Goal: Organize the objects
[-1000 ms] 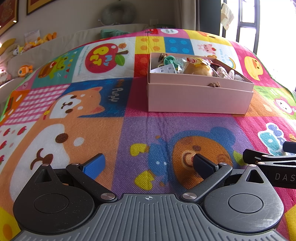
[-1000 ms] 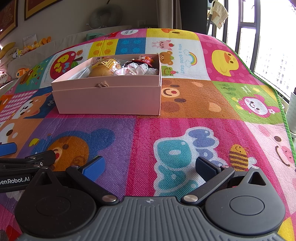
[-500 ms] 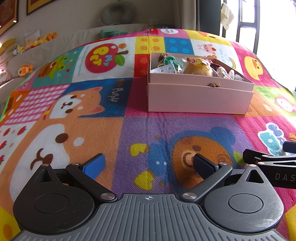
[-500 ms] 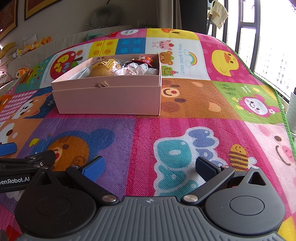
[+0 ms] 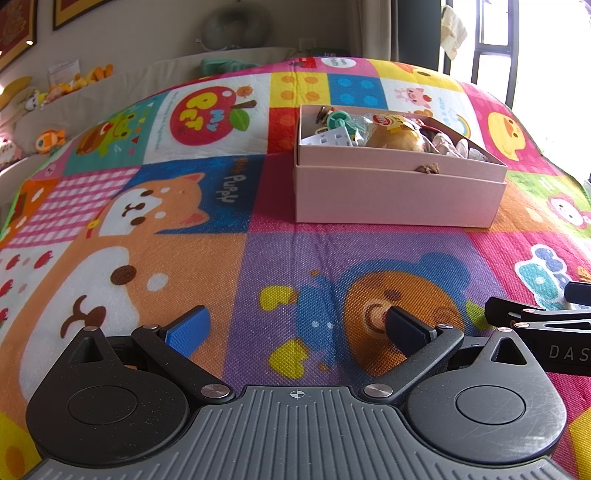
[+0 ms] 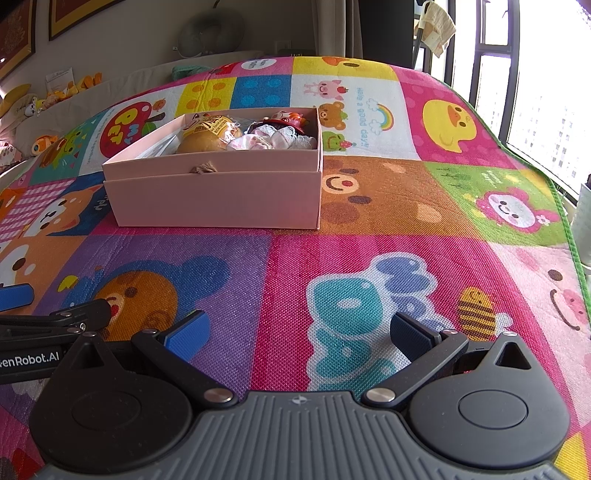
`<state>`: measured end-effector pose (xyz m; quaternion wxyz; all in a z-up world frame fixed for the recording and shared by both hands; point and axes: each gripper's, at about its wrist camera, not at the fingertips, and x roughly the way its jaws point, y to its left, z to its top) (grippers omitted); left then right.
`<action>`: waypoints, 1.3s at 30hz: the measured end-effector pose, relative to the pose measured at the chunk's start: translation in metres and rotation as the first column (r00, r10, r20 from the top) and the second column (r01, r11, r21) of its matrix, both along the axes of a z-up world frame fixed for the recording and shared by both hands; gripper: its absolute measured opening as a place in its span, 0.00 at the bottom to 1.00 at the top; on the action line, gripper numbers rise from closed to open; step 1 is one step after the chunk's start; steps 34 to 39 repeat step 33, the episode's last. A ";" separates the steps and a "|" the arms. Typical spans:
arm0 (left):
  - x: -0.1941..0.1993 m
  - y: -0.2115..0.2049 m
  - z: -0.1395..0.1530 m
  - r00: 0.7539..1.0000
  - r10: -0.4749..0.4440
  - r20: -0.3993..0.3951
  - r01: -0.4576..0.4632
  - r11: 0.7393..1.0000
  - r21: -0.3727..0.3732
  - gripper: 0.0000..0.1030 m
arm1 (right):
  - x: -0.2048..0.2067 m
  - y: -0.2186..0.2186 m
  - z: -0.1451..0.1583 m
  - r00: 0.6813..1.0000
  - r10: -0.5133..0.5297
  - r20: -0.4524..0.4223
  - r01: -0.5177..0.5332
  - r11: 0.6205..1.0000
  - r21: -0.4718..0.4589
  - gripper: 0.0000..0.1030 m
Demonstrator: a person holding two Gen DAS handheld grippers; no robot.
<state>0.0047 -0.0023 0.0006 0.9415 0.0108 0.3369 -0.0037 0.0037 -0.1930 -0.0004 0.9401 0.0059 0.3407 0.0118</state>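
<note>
A pink cardboard box (image 5: 399, 194) stands on a colourful cartoon play mat (image 5: 184, 258). It also shows in the right wrist view (image 6: 221, 201). Inside lie a wrapped bun (image 5: 397, 134), a teal round toy (image 5: 338, 120), a white gridded piece (image 5: 330, 139) and a frilly doll (image 6: 275, 138). My left gripper (image 5: 295, 328) is open and empty, low over the mat, well in front of the box. My right gripper (image 6: 297, 332) is open and empty beside it, to its right. Each gripper's side shows in the other's view.
The mat (image 6: 406, 221) ends at a green edge (image 6: 572, 236) on the right by a window. A beige ledge with plush toys (image 5: 48, 140) runs along the far left. A grey neck pillow (image 5: 232, 29) hangs on the back wall.
</note>
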 end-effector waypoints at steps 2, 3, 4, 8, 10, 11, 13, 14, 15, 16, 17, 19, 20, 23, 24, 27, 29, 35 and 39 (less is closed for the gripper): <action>0.001 0.000 0.000 1.000 0.000 0.000 0.000 1.000 0.000 1.00 | 0.000 0.000 0.000 1.000 0.000 0.000 0.000 1.000 0.000 1.00; 0.001 0.000 0.000 1.000 0.000 0.000 0.000 1.000 0.000 1.00 | 0.000 0.000 0.000 1.000 0.000 0.000 0.000 1.000 0.000 1.00; 0.000 0.000 0.000 1.000 0.000 0.000 0.000 1.000 0.000 1.00 | 0.000 0.000 0.000 1.000 0.000 0.000 0.000 1.000 0.000 1.00; 0.001 0.000 0.000 1.000 0.000 -0.001 0.000 1.000 0.002 1.00 | 0.000 0.000 0.000 1.000 0.000 0.000 0.000 1.000 0.000 1.00; 0.001 0.001 0.000 1.000 -0.001 -0.002 0.001 1.000 -0.006 1.00 | 0.000 0.000 0.000 1.000 0.000 0.000 0.000 1.000 0.000 1.00; 0.003 0.001 0.000 1.000 -0.004 -0.005 0.004 1.000 -0.007 1.00 | 0.000 0.000 0.000 1.000 0.000 0.000 0.000 1.000 0.000 1.00; 0.005 -0.001 -0.001 1.000 -0.005 -0.001 0.005 1.000 0.000 1.00 | 0.000 0.000 0.000 1.000 0.000 0.000 0.000 1.000 0.000 1.00; 0.005 0.000 -0.001 1.000 -0.005 0.000 0.005 1.000 0.002 1.00 | 0.000 0.000 0.000 1.000 0.000 0.000 0.000 1.000 0.000 1.00; 0.004 -0.001 -0.001 1.000 -0.004 0.000 0.004 1.000 -0.001 1.00 | 0.001 0.000 0.000 1.000 0.000 0.000 0.000 1.000 0.000 1.00; 0.005 -0.001 -0.001 1.000 -0.005 0.000 0.005 1.000 0.000 1.00 | 0.001 0.000 0.000 1.000 0.000 0.000 0.000 1.000 0.000 1.00; 0.005 -0.001 -0.001 1.000 -0.005 0.000 0.005 1.000 0.000 1.00 | 0.000 0.000 0.000 1.000 0.000 0.000 0.000 1.000 0.000 1.00; 0.005 0.000 0.000 1.000 -0.005 -0.001 0.005 1.000 -0.004 1.00 | 0.000 0.000 0.000 1.000 0.000 0.001 0.000 1.000 0.000 1.00; 0.007 0.000 0.000 1.000 -0.004 -0.002 0.004 1.000 -0.008 1.00 | 0.001 0.000 0.000 1.000 0.000 0.001 0.000 1.000 0.000 1.00; 0.006 0.000 0.000 1.000 0.000 -0.002 0.000 1.000 -0.010 1.00 | 0.000 0.000 0.000 1.000 0.000 0.001 0.000 1.000 0.000 1.00; 0.005 0.000 0.000 1.000 -0.002 -0.004 0.002 1.000 -0.009 1.00 | 0.001 0.000 0.000 1.000 0.000 0.001 0.000 1.000 -0.001 1.00; 0.004 -0.001 0.000 1.000 0.003 -0.005 -0.003 1.000 0.003 1.00 | 0.000 0.000 0.000 1.000 0.000 0.001 0.000 1.000 0.000 1.00; 0.003 -0.001 0.000 1.000 0.003 -0.005 -0.003 1.000 -0.001 1.00 | 0.000 0.000 0.000 1.000 0.000 0.001 0.000 1.000 0.000 1.00; 0.001 0.000 -0.001 1.000 0.001 -0.002 -0.001 1.000 -0.003 1.00 | 0.000 0.000 0.000 1.000 0.000 0.001 0.000 1.000 0.000 1.00; 0.001 0.000 -0.001 1.000 0.001 -0.002 -0.001 1.000 -0.003 1.00 | 0.000 0.000 0.000 1.000 0.000 0.001 0.000 1.000 0.000 1.00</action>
